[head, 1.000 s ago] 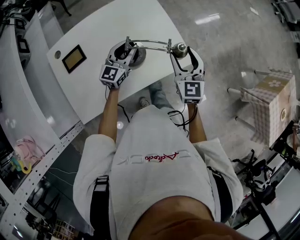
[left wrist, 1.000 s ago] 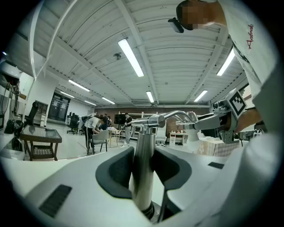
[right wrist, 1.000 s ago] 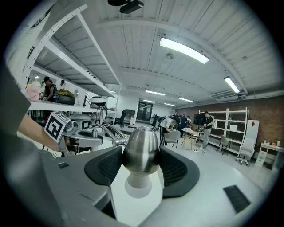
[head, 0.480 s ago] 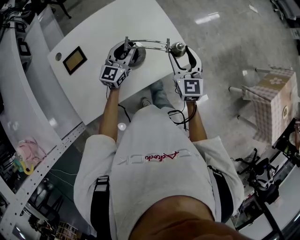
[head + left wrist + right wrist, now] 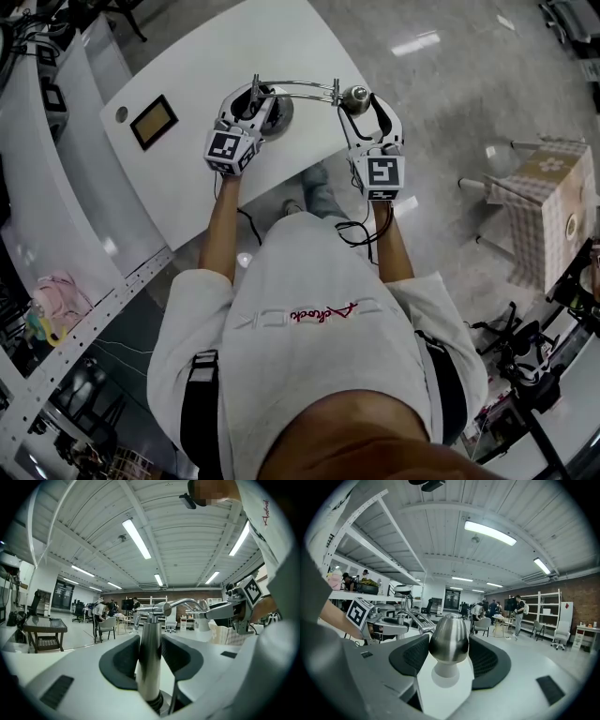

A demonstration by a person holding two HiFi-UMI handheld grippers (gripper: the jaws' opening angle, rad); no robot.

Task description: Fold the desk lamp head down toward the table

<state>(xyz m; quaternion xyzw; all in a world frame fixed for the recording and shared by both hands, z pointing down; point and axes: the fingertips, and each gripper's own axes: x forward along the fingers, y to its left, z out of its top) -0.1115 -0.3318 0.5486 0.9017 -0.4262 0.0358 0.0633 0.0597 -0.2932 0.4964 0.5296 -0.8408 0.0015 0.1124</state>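
While left hand-held gripper [image 5: 252,97], jaws just easing wider, clasps lamp post [image 5: 151,658], right hand-held gripper [image 5: 362,101] clamps lamp head [image 5: 448,641].

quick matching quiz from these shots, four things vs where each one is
Things:
1 lamp head
2 lamp post
3 square panel
4 checked table

Places:
a on the floor at the right
b between the jaws of the left gripper
c between the jaws of the right gripper
d on the white table

Pairs: 1-c, 2-b, 3-d, 4-a

The left gripper's jaws have just been opening, with the post between them.
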